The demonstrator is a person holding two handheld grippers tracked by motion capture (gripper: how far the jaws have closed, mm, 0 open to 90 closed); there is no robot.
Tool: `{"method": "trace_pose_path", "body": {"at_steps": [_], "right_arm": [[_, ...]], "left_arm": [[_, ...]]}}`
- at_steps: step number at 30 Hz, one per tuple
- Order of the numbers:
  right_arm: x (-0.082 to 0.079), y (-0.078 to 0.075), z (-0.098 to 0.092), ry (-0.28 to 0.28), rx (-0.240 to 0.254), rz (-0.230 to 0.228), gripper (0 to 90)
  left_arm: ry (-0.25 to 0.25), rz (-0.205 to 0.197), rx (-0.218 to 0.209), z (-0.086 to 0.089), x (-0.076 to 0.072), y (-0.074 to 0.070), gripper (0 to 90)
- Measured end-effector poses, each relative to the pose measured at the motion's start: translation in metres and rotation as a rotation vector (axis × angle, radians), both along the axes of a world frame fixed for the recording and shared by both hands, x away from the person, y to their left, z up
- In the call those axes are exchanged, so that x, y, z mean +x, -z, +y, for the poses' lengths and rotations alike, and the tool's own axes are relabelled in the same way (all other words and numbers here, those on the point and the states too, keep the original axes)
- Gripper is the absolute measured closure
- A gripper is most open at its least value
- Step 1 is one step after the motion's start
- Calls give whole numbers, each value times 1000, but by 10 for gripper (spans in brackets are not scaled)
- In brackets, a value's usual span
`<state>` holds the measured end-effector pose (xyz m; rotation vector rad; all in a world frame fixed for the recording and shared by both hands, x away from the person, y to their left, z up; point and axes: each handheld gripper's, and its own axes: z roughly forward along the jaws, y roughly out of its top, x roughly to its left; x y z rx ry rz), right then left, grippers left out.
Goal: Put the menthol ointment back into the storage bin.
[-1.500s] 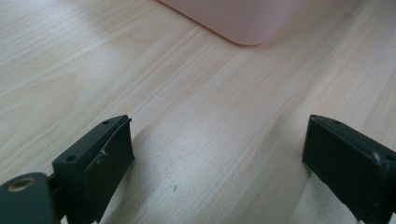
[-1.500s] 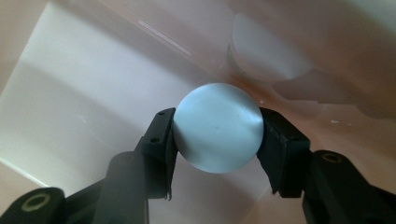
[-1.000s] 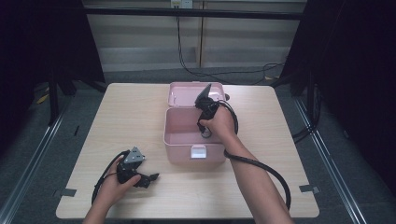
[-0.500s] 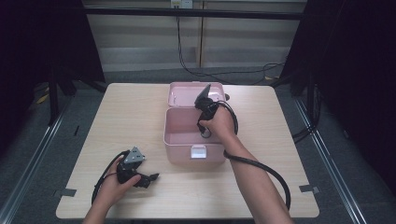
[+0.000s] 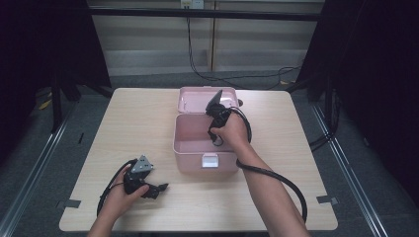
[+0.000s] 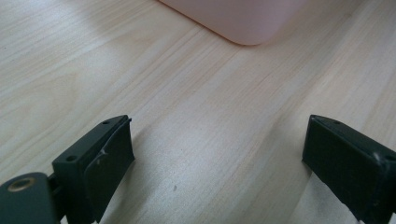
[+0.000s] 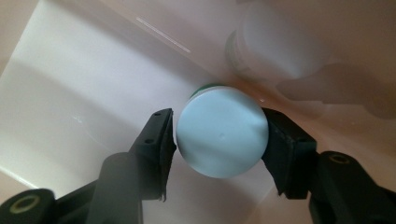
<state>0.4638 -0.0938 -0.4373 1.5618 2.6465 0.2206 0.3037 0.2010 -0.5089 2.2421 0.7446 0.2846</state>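
Left gripper (image 5: pixel 160 187): nearest item; lies on the table (image 5: pixel 128 118), near the front left corner of the pink box (image 5: pixel 197 153) and apart from it; jaws spread wide with bare wood between them, nothing held.

Right gripper (image 7: pixel 219 137): reaches down into the pink box from above, over its right half; jaws have just been opening a little, with the bottle cap between them.

Bottle (image 7: pixel 222 137): small, white-capped with a green band under the cap; stands upright on the floor of the pink box, against its far right wall, where a faint reflection of it shows.

Grip state: a thin gap shows between the left pad and the cap; the right pad sits at or very near the cap's edge. Judged released or nearly so, not clenched.

Key relation: bottle's long axis runs vertical, in line with the right gripper's approach; the cap lies straight ahead between the pads.

Nearer hand: the right, by far; the left is outside the pink box.

Box lid (image 5: pixel 197 98): hinged open, lying behind the pink box.
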Motion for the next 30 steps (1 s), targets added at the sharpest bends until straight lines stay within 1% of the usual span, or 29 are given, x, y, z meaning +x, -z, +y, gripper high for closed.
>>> {"method": "trace_pose_path", "body": {"at_steps": [4, 10, 11, 17, 18, 21, 24, 30], "right_arm": [[0, -1, 0, -9, -5, -1, 436], [0, -6, 0, -11, -8, 3, 408], [0, -8, 0, -13, -11, -2, 404], [-1, -15, -1, -17, 0, -3, 379], [-2, -19, -1, -19, 0, -2, 371], [-5, -23, -1, -20, 7, -5, 360], [-8, -27, -2, -28, 12, 1, 343], [-14, -37, -6, -48, 28, -16, 309]], "left_arm": [[0, 0, 1, 0, 0, 0, 79], [1, 0, 1, 0, 0, 0, 80], [1, 0, 1, 0, 0, 0, 79], [1, 0, 0, 0, 0, 0, 80], [1, 0, 0, 0, 0, 0, 80], [1, 1, 0, 0, 0, 0, 79], [1, 1, 0, 0, 0, 0, 79], [3, 2, -1, 0, 0, 0, 79]]}}
